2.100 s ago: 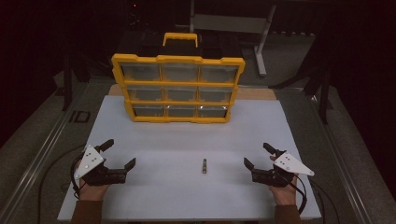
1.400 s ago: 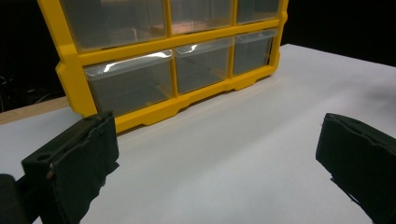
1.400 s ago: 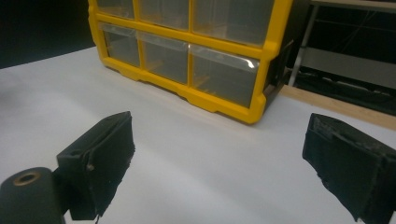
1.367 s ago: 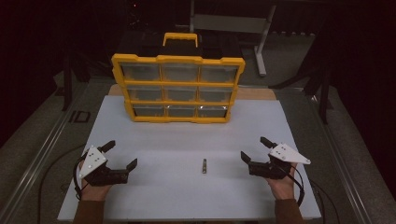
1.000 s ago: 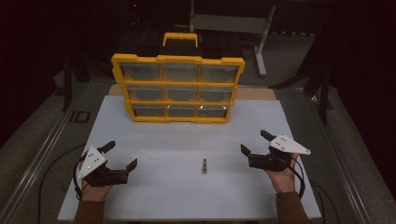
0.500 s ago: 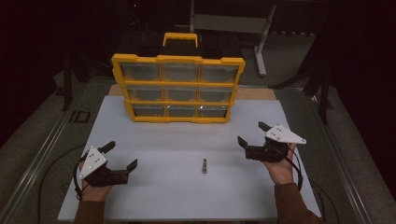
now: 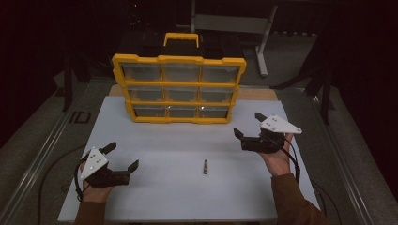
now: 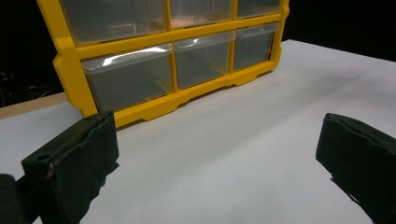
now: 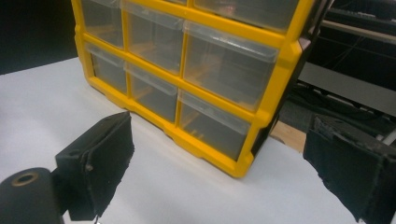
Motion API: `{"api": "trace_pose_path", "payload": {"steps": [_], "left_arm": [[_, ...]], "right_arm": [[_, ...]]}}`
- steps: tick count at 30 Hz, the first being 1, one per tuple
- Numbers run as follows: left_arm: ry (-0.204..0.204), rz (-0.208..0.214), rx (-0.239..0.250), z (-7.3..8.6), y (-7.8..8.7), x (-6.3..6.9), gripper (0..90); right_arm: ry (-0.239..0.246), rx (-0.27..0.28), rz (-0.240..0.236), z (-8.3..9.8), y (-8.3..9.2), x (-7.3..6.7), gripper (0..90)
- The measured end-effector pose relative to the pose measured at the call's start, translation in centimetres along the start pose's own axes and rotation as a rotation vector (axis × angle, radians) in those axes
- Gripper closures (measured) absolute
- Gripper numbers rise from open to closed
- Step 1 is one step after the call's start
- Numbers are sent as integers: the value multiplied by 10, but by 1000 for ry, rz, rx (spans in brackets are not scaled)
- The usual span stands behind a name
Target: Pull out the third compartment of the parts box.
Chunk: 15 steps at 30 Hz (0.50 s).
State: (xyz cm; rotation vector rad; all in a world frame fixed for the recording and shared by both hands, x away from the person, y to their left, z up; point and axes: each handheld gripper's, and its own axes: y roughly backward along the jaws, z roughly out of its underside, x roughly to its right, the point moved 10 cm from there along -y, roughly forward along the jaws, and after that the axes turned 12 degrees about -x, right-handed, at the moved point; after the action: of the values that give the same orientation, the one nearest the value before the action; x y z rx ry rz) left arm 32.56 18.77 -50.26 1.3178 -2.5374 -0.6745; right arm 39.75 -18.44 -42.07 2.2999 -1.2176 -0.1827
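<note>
A yellow drawer cabinet [image 7: 179,89] stands upright at the far middle of the white tabletop [image 7: 169,197], three rows of three clear drawers facing the person and a yellow carry handle [image 7: 180,38] on top. The right tongs [image 7: 249,127] hang nearest it, just off its lower right corner but apart from it, jaws spread wide and holding nothing; in the right gripper view those jaws frame the cabinet's bottom right drawer [image 9: 212,130] and the corner of the frame. A small dark metal bit [image 7: 205,166] lies on the bare tabletop, nearer the person, between the two hands and clear of both. The left tongs [image 7: 123,156] sit low at the near left, well apart from the cabinet, jaws likewise wide open and empty, pointing toward its bottom row in the left gripper view.
</note>
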Motion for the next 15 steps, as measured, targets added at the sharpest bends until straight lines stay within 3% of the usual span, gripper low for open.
{"api": "trace_pose_path", "payload": {"steps": [15], "left_arm": [[-4,-2,-5,1,0,0,0]], "right_arm": [[21,21,-4,-27,-12,-5,81]]}}
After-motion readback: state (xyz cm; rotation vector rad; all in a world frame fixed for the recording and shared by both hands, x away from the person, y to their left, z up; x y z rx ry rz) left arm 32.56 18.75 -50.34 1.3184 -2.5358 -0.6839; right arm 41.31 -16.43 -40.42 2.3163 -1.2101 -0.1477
